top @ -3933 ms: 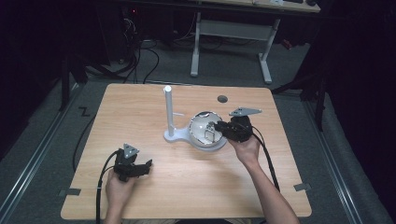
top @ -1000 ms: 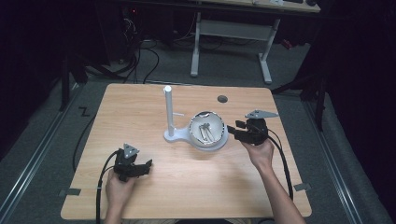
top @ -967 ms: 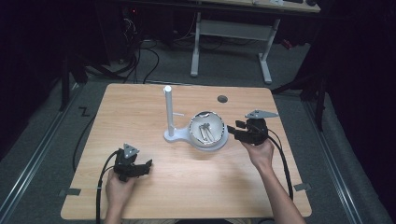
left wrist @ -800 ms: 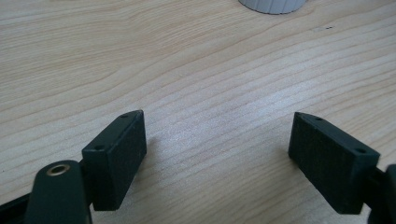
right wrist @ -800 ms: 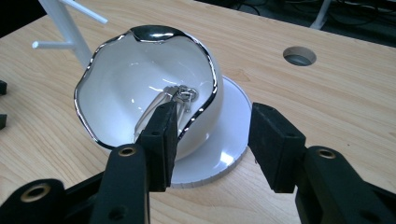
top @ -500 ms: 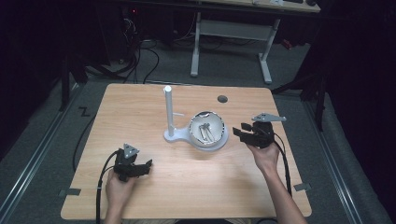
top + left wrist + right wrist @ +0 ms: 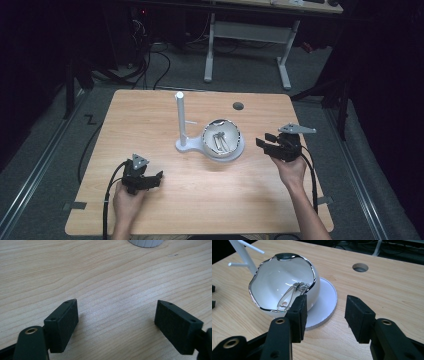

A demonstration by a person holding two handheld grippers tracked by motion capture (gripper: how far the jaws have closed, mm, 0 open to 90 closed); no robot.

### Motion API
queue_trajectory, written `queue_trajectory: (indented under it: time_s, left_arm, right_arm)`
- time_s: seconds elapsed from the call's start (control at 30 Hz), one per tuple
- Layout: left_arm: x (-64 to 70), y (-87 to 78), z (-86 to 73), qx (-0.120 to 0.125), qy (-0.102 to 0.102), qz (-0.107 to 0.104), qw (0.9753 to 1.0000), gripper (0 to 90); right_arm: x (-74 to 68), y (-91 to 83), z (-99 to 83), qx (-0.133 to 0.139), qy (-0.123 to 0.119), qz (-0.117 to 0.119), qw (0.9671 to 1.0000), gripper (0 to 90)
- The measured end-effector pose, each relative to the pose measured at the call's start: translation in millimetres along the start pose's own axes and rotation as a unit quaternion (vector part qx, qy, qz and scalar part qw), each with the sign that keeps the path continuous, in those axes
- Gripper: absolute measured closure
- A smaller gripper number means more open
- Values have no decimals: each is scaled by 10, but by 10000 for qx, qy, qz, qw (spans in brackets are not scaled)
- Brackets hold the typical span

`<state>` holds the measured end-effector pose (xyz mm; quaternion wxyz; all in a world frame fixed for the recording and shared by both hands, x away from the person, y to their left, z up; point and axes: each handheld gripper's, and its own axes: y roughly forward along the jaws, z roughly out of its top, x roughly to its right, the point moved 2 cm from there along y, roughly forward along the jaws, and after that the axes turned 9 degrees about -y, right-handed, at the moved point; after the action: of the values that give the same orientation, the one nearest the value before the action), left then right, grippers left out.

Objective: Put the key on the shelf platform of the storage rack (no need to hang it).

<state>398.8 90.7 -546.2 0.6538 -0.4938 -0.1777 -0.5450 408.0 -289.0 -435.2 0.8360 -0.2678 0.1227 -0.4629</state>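
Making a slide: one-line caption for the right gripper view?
Open right gripper beside a white bowl holding metal clips on a wooden table.

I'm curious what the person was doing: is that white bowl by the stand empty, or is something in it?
Not empty. The white bowl holds shiny metal clips on its bottom; the open right gripper sits beside it.

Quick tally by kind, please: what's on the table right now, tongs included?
Tongs: 2, left tongs and right tongs, both open and empty
White bowl with a wavy silver rim: 1
White stand with post and round base: 1
Metal clips in the bowl: 2 by the high view
Total: 6
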Motion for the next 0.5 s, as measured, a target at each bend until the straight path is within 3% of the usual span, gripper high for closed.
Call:
queue_trajectory:
  time_s: [0.5]
  left_arm:
    - [0, 0, 0, 1, 1, 1, 10000, 195]
  right_arm:
    - [65, -182, -177, 72, 155, -106, 9998, 532]
